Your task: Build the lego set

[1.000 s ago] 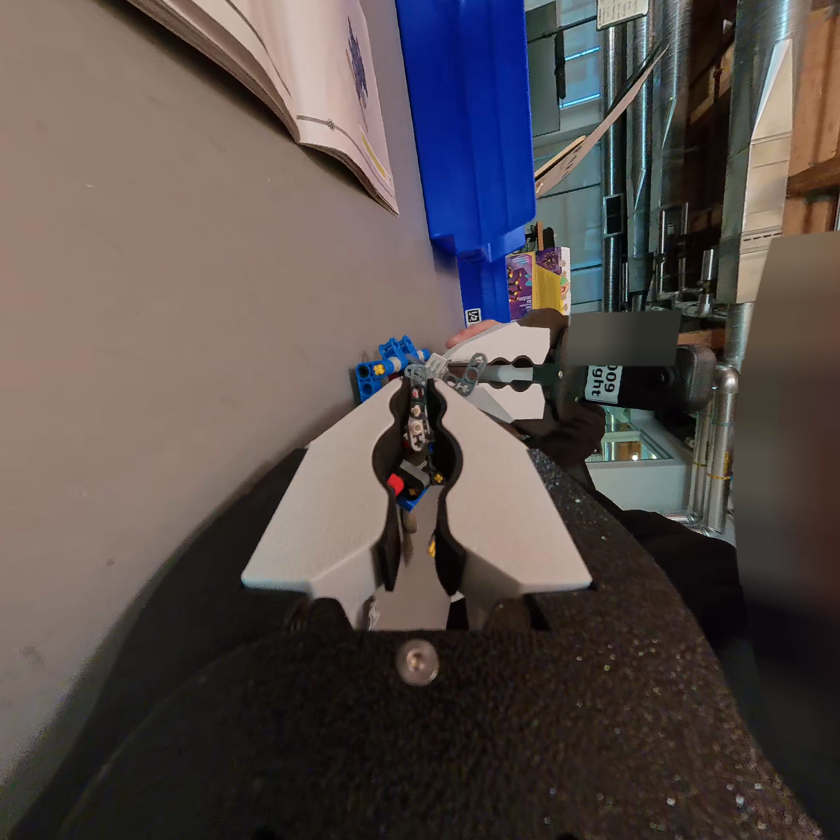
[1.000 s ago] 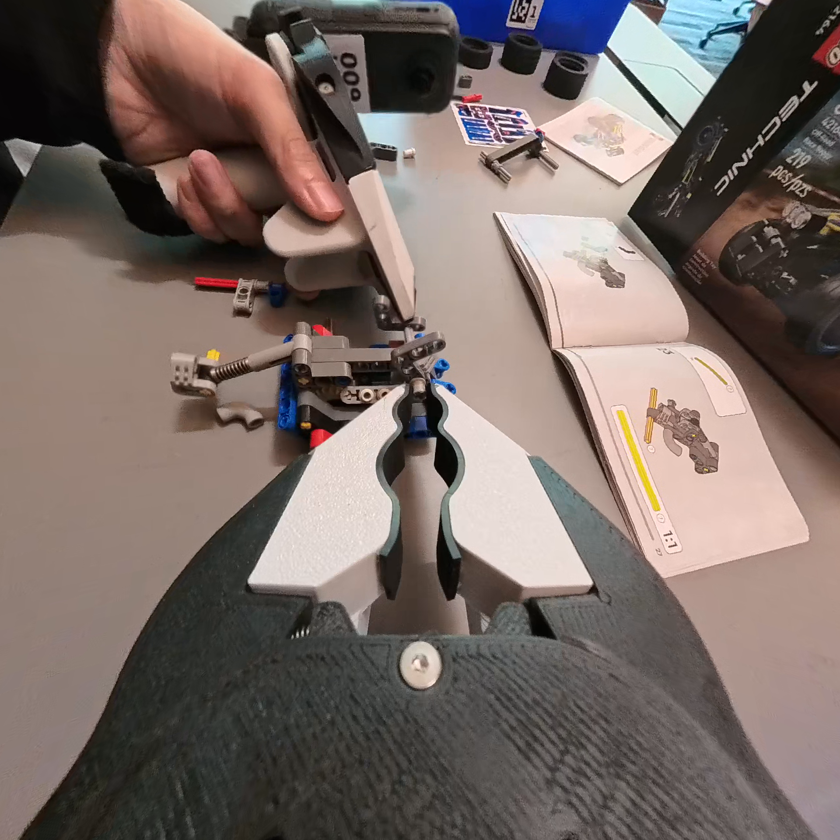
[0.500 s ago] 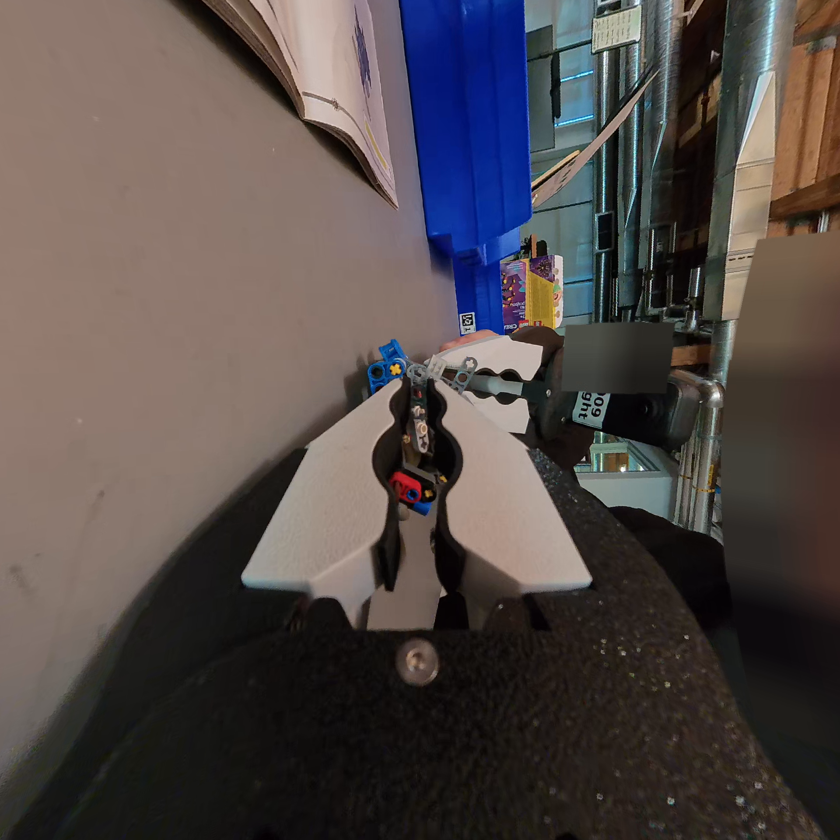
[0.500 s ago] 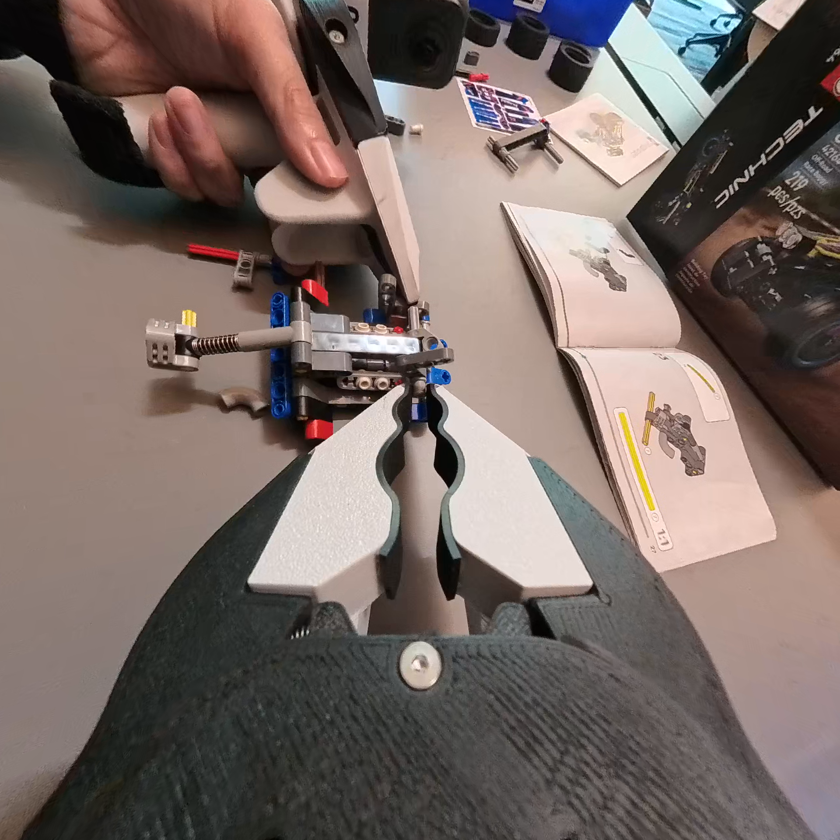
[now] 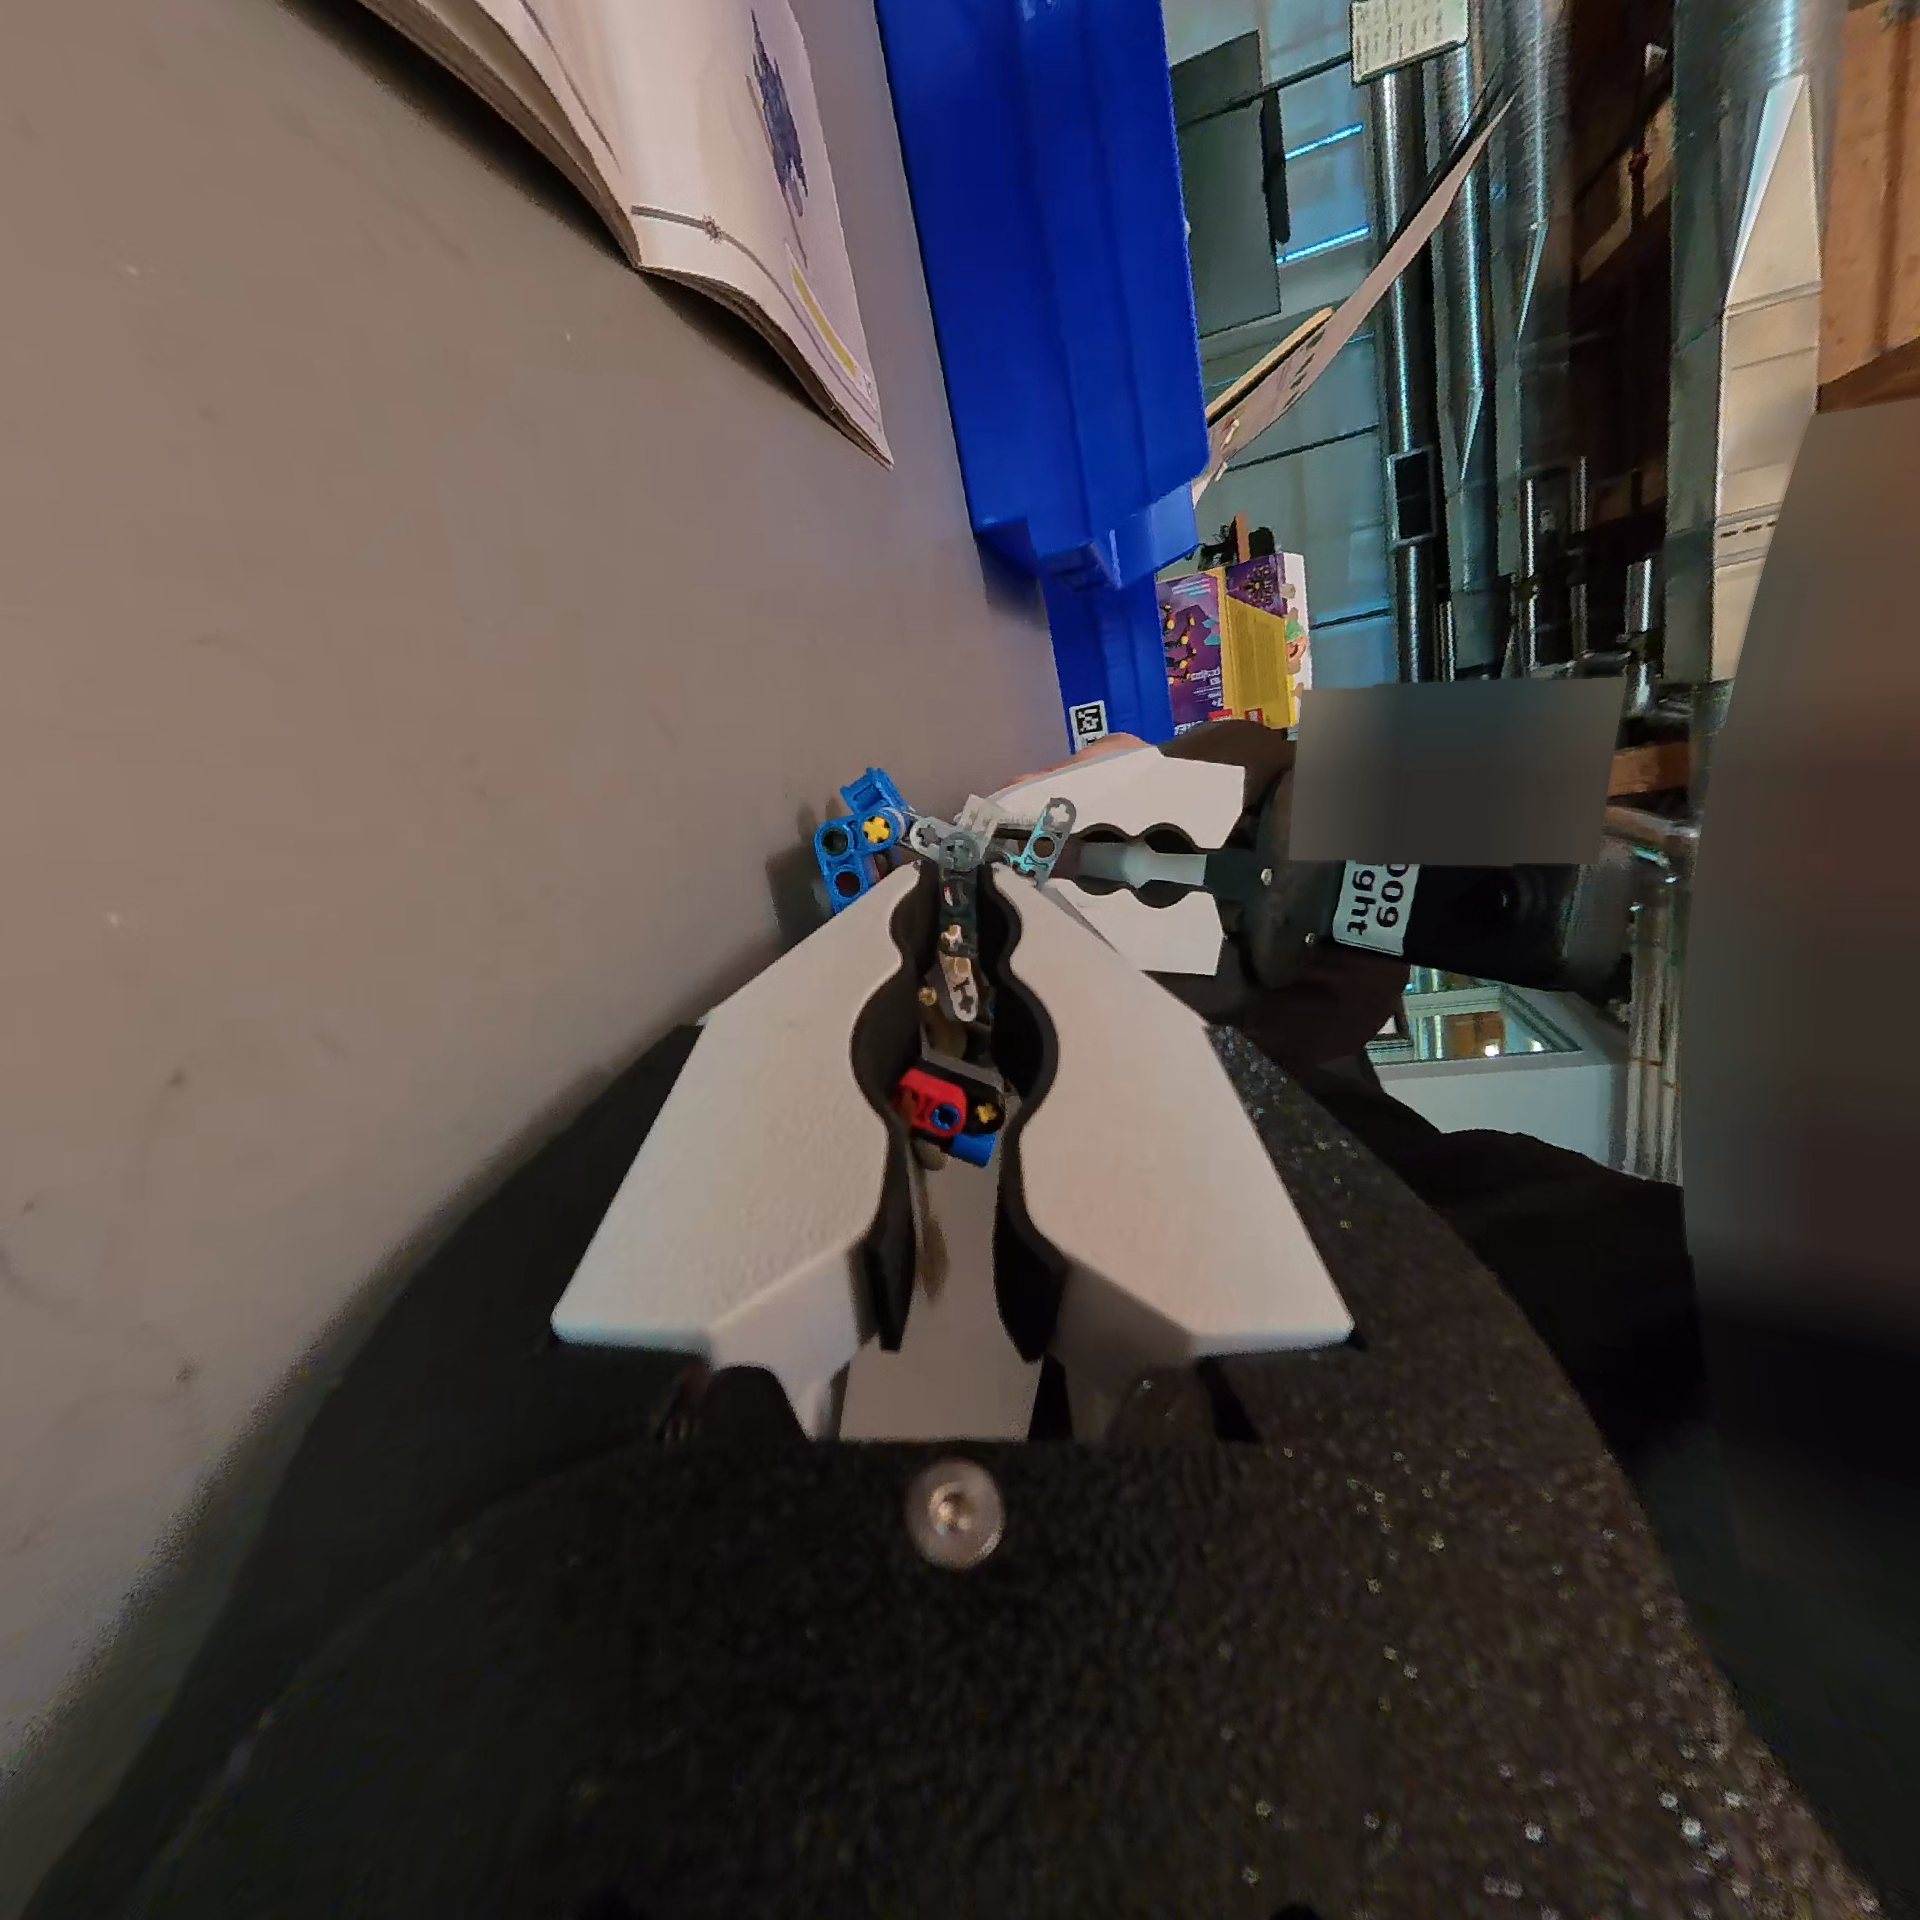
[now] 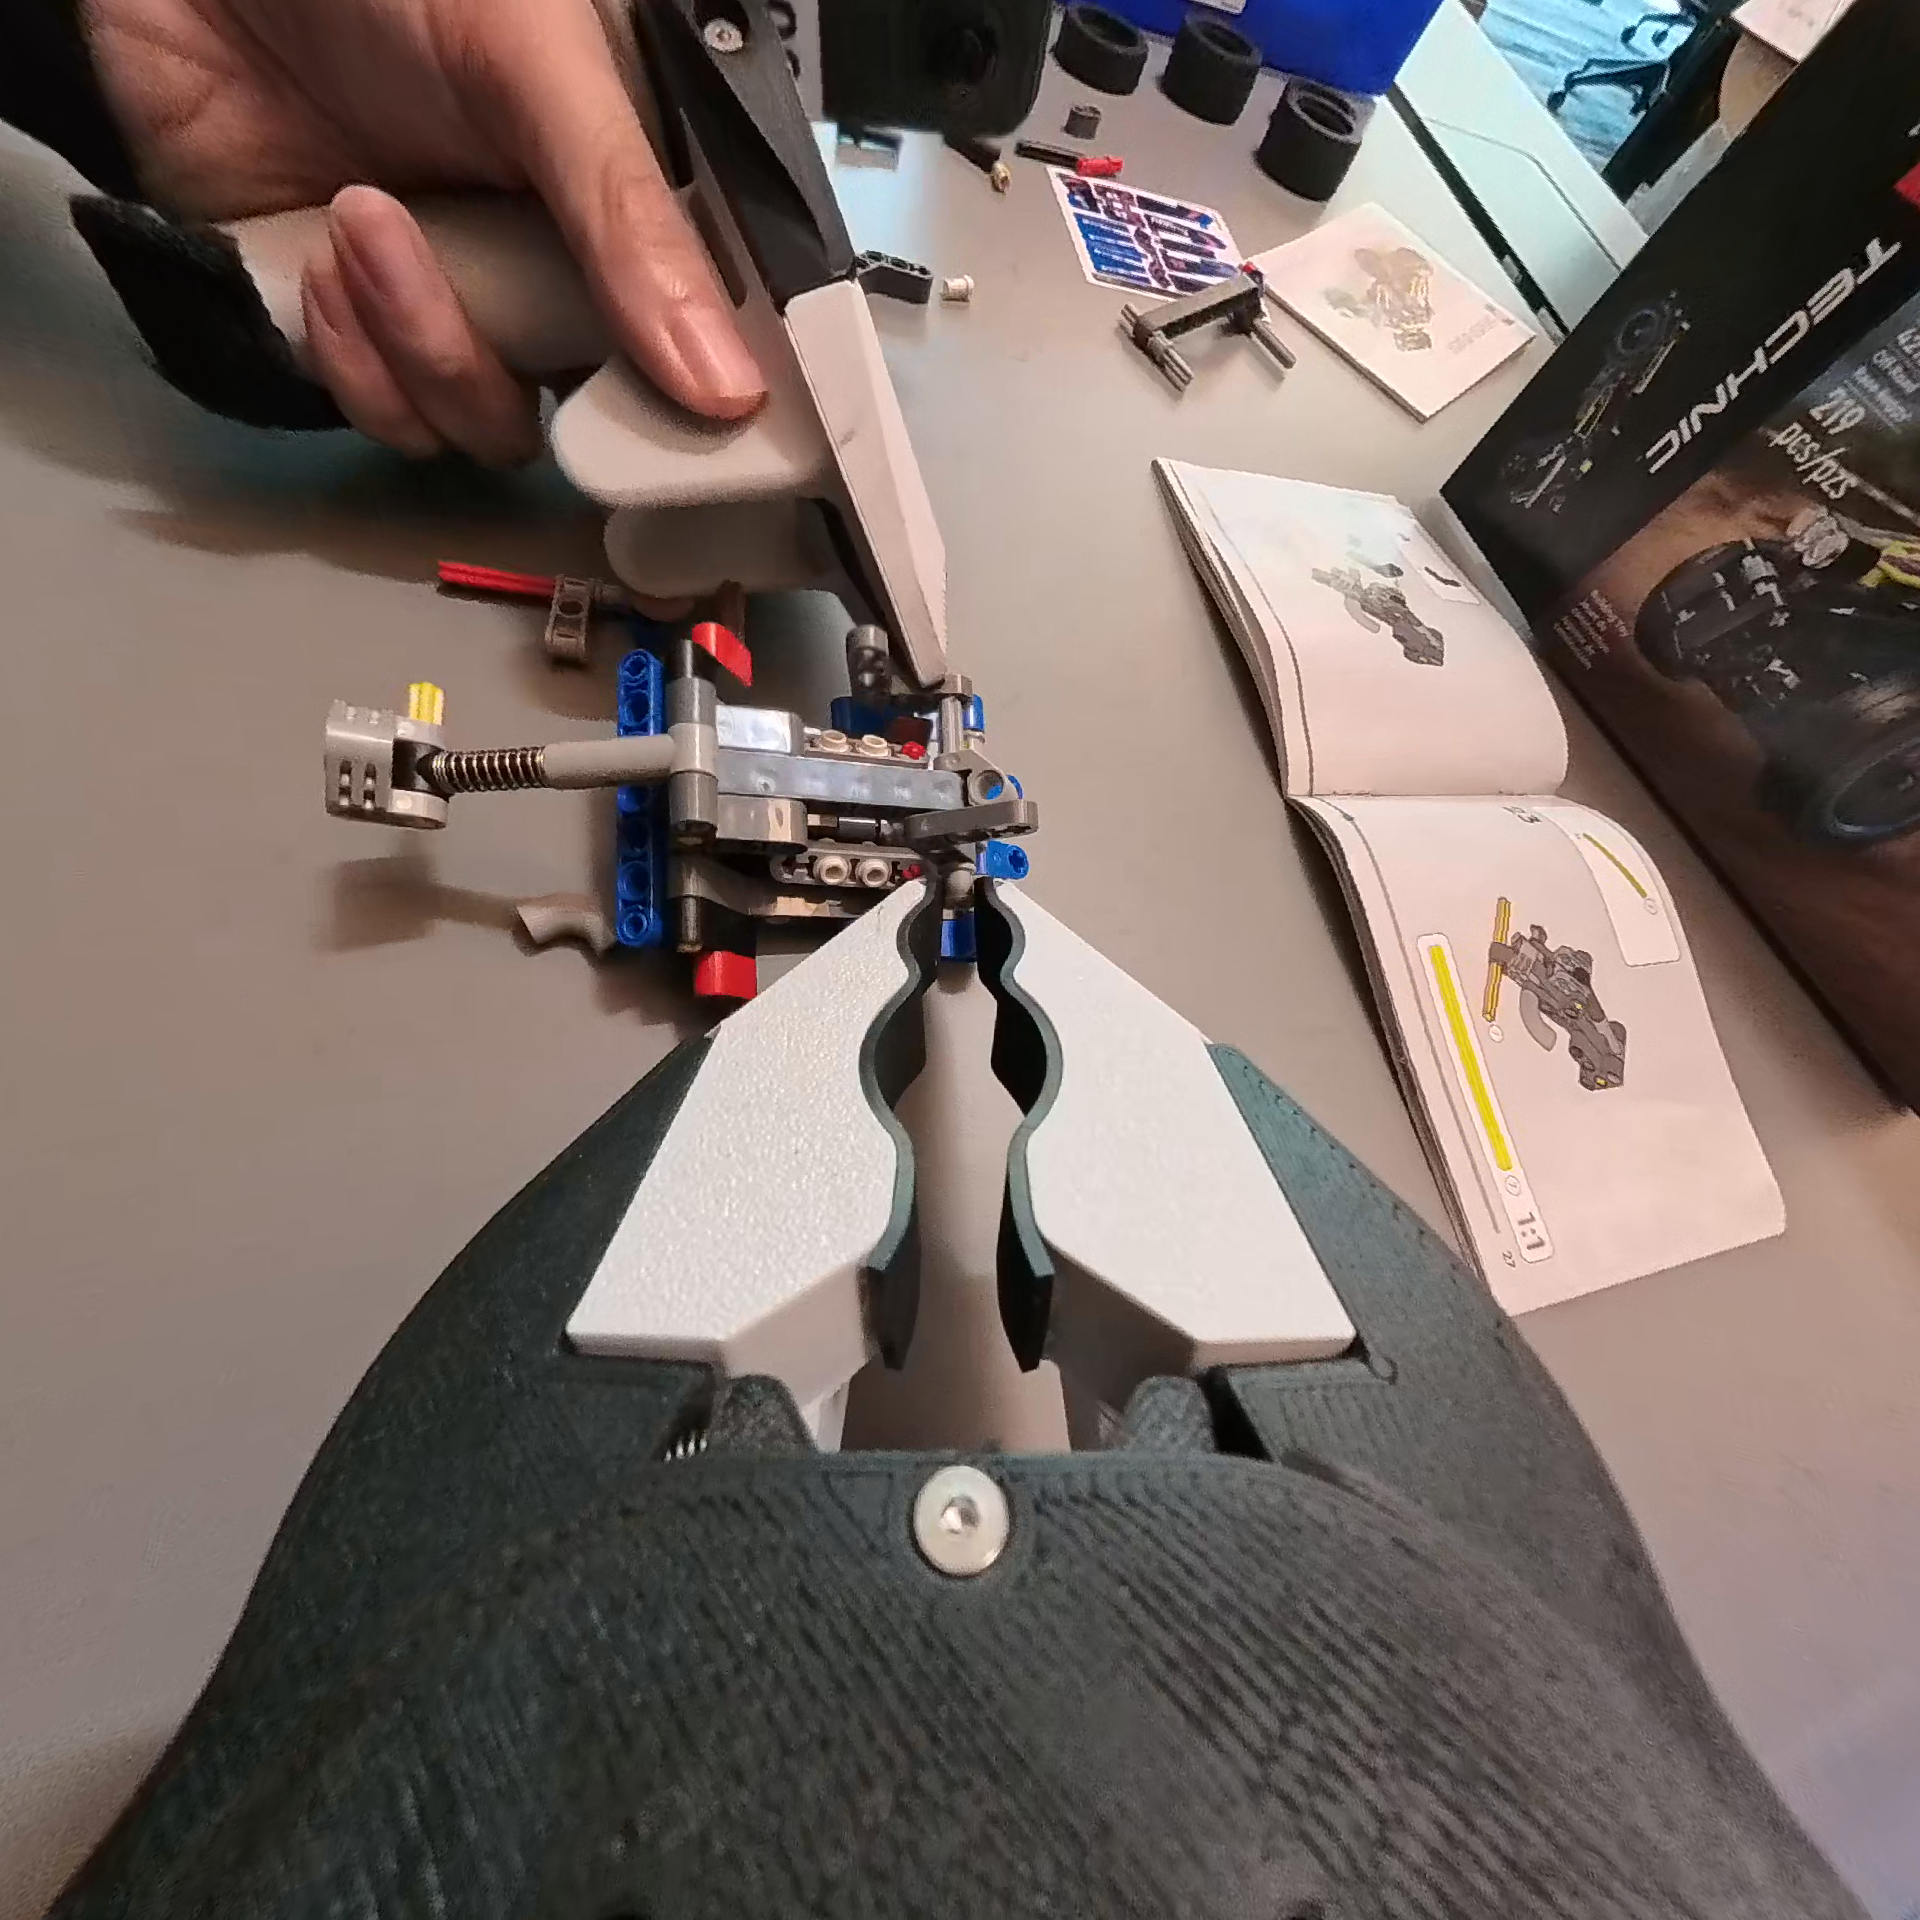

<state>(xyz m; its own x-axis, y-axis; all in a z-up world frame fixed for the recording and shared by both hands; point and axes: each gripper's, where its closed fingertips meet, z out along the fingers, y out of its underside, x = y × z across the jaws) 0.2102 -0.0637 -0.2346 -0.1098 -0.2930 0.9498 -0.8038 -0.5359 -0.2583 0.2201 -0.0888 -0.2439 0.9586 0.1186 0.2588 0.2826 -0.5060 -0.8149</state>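
vs a second ago: the brick model [image 6: 790, 800] sits nearer in the right wrist view and is turned so its sprung rod runs flat out to the left; the hand [image 6: 416, 208] on the left tool has climbed toward the top left of frame. in the left wrist view the open booklet [image 5: 727, 208] has slid up and away from the model.

left tool [image 5: 961, 883]: narrow, pads clamped on a dark beam of the model; the red and blue bits lie back between the fingers. in the right wrist view its grey finger [image 6: 883, 499] comes down on the model's far end.

right tool [image 6: 956, 894]: narrow, tips pinched on a small grey ball pin at the model's near right corner, just under the dark grey lever [image 6: 971, 821].

the model rests on the grey desk [image 6: 208, 1039], gripped from both ends.

room: left of the model, only a loose grey curved piece [image 6: 561, 925] and a red axle [image 6: 499, 577]; beyond that bare desk. right of the model a bare strip, then the booklet [image 6: 1455, 831], then the black box [image 6: 1766, 520] at the desk edge. behind the model: sticker sheet [image 6: 1143, 223], black tyres [image 6: 1205, 68], blue bin [image 5: 1039, 260].
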